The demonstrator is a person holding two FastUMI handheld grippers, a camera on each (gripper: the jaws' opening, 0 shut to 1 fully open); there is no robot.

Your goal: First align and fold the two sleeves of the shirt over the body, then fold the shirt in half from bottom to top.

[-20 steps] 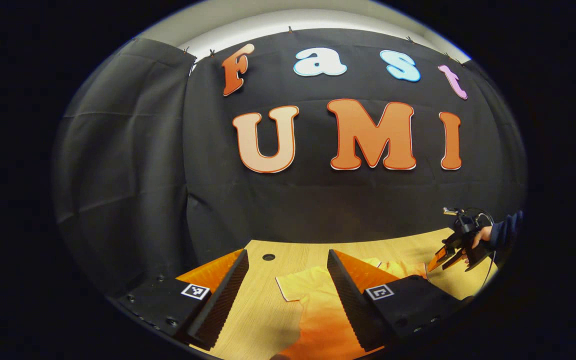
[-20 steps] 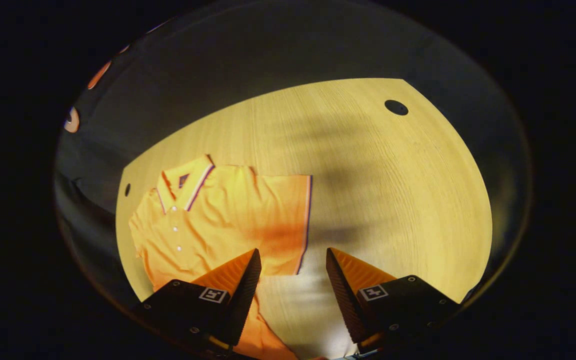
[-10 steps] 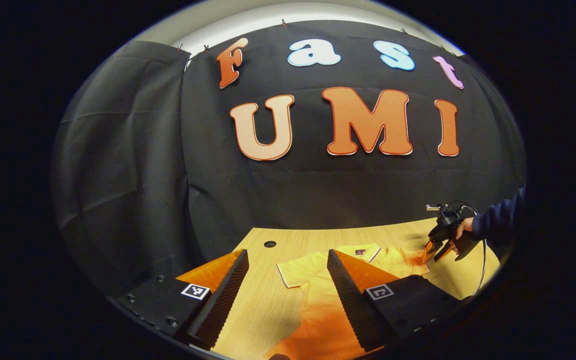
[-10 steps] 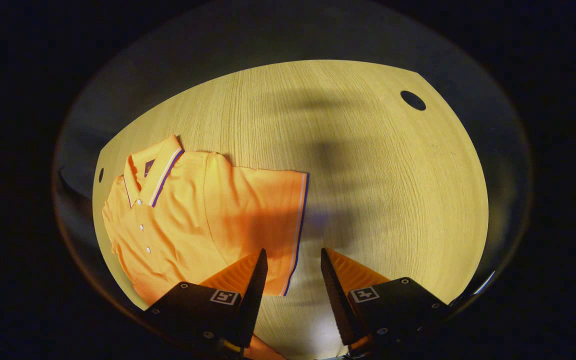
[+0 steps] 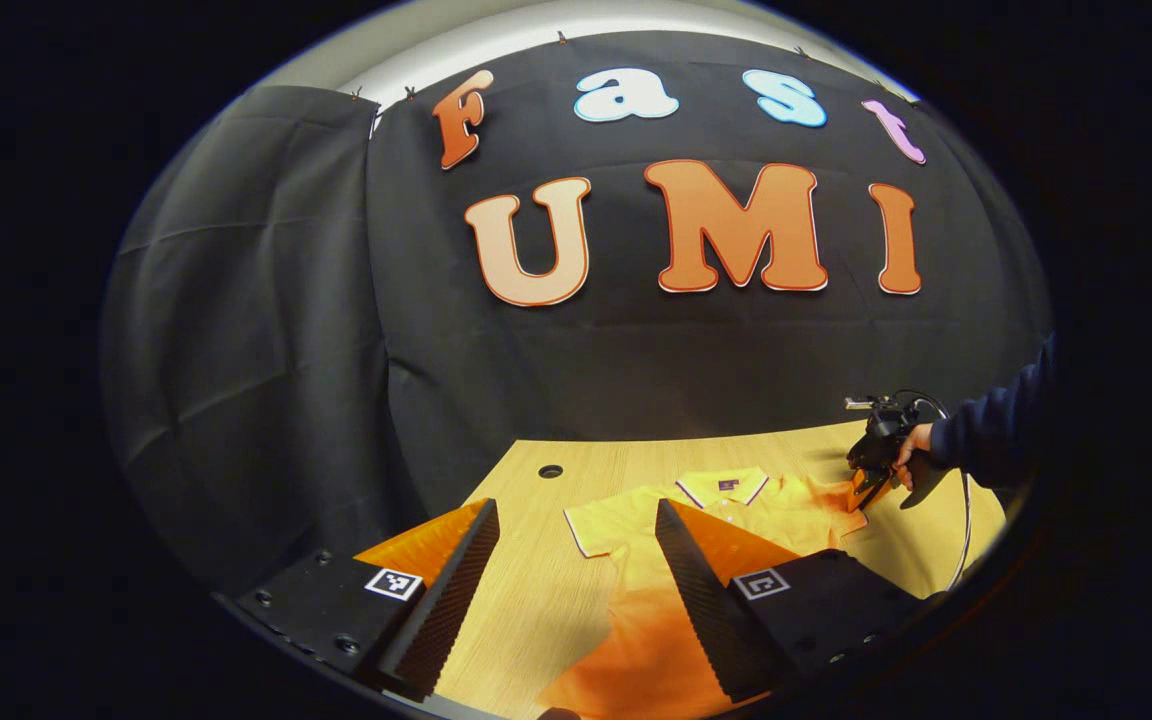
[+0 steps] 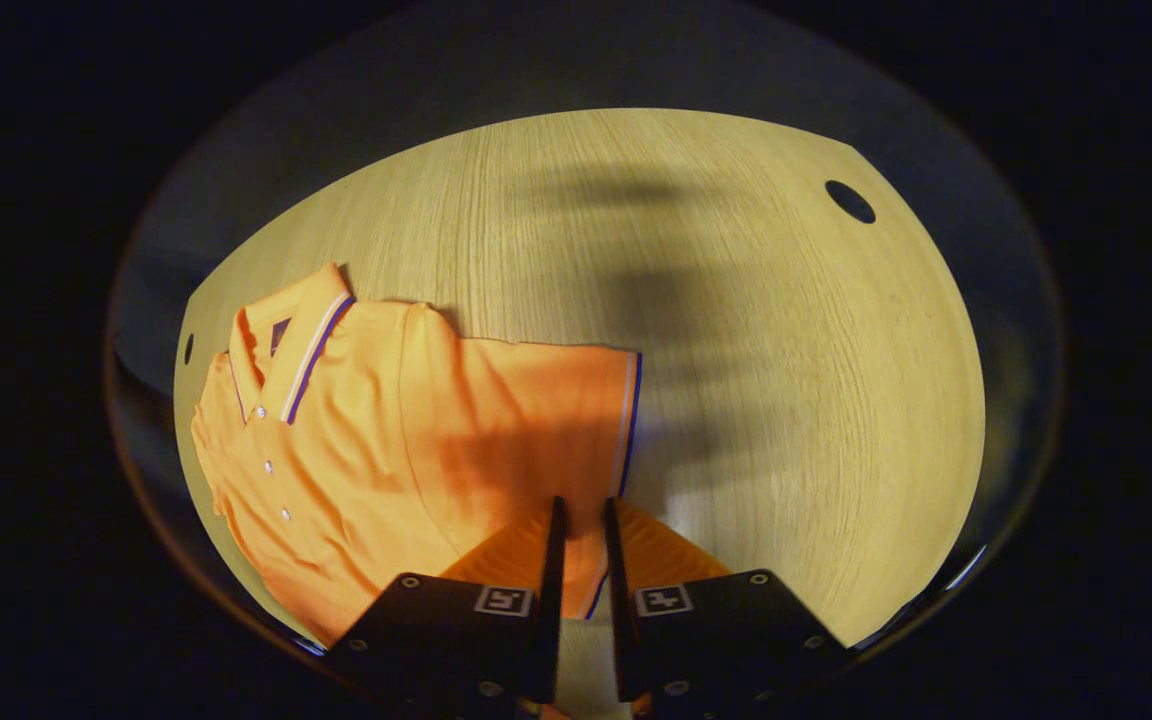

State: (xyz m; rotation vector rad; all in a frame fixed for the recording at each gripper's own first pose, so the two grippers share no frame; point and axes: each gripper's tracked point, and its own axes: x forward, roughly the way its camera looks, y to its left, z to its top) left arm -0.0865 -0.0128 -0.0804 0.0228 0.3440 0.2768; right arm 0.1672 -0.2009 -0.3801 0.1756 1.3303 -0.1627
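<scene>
the orange polo shirt (image 6: 386, 450) with striped trim lies flat on my pale wood worktop (image 6: 786, 380); soft, light cloth, likely to slump, so i take its sleeve hem. my right gripper (image 6: 581, 520) has jaws nearly together at that hem; whether they pinch it is hidden. my left gripper (image 5: 576, 520) hovers, jaws wide.

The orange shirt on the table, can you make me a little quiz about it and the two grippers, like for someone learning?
1. True or false: the shirt lies on a wooden table.
2. Which gripper's fingers have nearly closed around the sleeve's striped edge: A left gripper, B right gripper?
3. Fill in: the shirt's collar has ____ below it.

Key: 1 true. 2 B; a narrow gap remains between the fingers, so a firm grip cannot be confirmed. 3 buttons.
</scene>
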